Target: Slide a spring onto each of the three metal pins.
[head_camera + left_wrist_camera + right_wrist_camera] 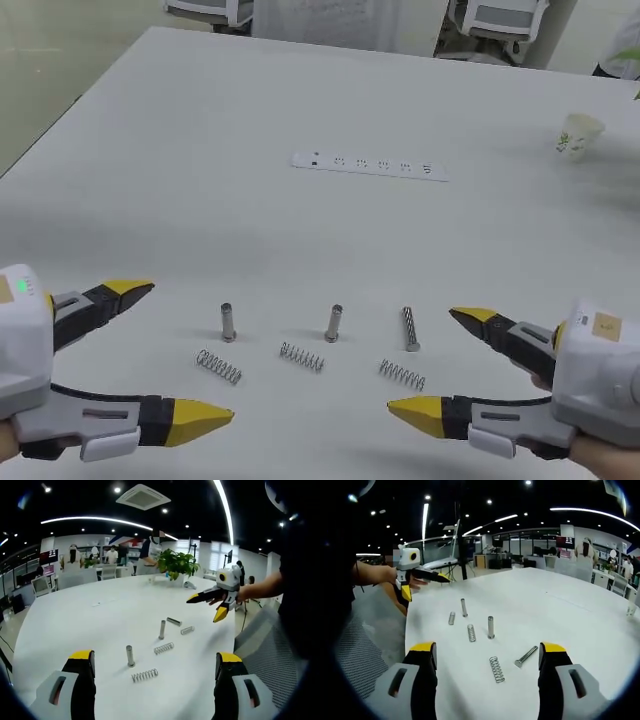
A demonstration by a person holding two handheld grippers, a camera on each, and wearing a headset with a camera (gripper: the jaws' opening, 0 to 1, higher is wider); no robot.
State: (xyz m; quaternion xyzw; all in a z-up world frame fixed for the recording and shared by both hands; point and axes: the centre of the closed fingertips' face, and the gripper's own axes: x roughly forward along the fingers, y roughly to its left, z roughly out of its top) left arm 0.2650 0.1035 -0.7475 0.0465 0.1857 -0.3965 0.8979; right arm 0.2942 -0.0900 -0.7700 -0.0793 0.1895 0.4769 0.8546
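Two metal pins stand upright in a row on the white table. A third pin at the right lies on its side, as the right gripper view shows. One loose spring lies in front of each: left, middle, right. My left gripper is open at the row's left end, my right gripper open at its right end. Both face inward with nothing held. From the left gripper I see the right gripper across the pins.
A white power strip lies mid-table, beyond the pins. A paper cup stands far right. Office chairs line the far edge. A potted plant and several people are in the room behind.
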